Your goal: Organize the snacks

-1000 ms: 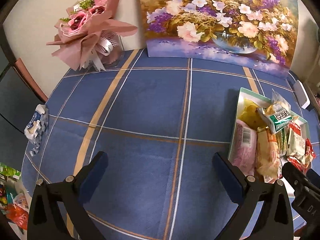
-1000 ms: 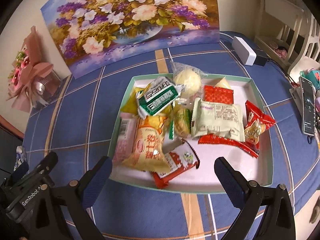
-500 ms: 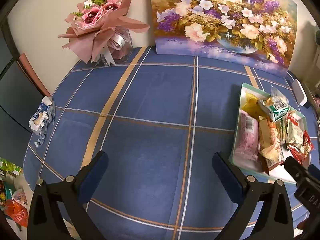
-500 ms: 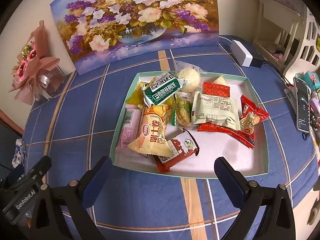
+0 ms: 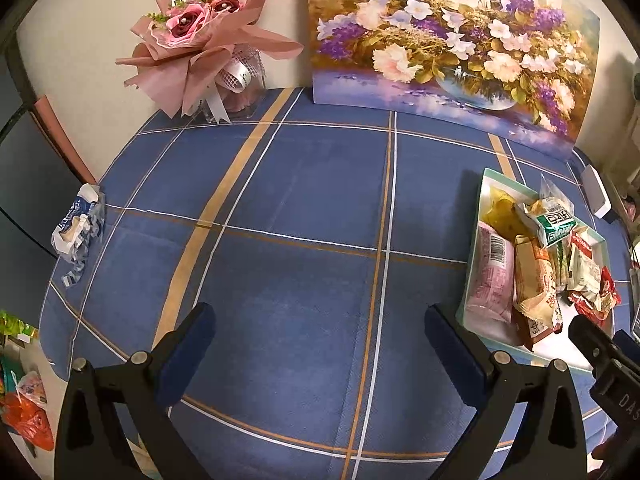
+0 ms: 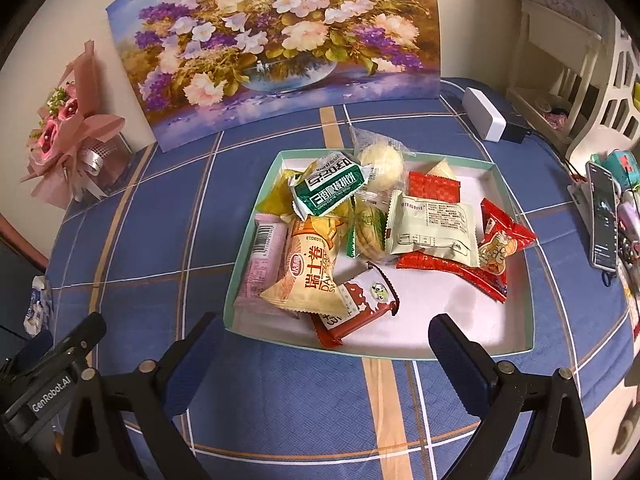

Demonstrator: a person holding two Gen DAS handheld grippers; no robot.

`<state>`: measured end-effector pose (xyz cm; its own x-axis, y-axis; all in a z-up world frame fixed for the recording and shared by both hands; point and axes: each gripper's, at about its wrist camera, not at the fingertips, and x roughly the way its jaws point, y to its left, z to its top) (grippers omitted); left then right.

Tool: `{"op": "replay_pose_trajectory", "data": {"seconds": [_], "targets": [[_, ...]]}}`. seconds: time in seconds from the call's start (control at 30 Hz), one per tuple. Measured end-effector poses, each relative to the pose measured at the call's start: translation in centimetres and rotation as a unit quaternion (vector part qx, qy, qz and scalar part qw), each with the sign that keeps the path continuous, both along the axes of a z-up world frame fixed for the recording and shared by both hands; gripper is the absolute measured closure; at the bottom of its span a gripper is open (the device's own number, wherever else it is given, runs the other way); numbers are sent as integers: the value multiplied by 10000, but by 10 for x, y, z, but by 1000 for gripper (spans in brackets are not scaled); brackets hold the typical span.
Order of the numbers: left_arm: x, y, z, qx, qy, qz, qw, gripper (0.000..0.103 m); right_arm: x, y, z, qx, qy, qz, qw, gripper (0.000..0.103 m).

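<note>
Snacks lie heaped in a shallow tray with a pale green rim, in the middle of my right wrist view and at the right edge of my left one, on a blue checked tablecloth. Going left to right in the right view: a pink barcode packet lies against the tray's left wall, a cream and orange packet overlaps it, and a brown and white bar pokes out beneath that one. Above them a green and white packet sits on top of the heap. A round pale bun in clear wrap leans over the tray's far rim. Further right, a pale green packet lies over a long red one, and a red peanut bag rests near the right wall. The tray's lower right corner is bare white.

My left gripper hangs over the bare cloth at the lower middle of its frame, fingers spread wide with nothing between them. My right gripper is spread just as wide, empty, at the tray's near rim.

At the upper left of the left view stands a pink bouquet, with a flower painting to its right against the wall. A crumpled blue and white wrapper, possibly a tissue pack, lies at the cloth's left edge.
</note>
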<state>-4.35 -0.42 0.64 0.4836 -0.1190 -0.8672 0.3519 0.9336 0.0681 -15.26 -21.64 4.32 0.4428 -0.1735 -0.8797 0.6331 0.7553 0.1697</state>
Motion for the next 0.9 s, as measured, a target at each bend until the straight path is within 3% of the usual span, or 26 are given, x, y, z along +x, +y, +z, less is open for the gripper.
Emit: {"op": "replay_pose_trajectory", "data": {"seconds": [0.9], "targets": [[5,3,-1,-30,77,7,10000,0,4,0,-6,25,79,62,9999,0]]}}
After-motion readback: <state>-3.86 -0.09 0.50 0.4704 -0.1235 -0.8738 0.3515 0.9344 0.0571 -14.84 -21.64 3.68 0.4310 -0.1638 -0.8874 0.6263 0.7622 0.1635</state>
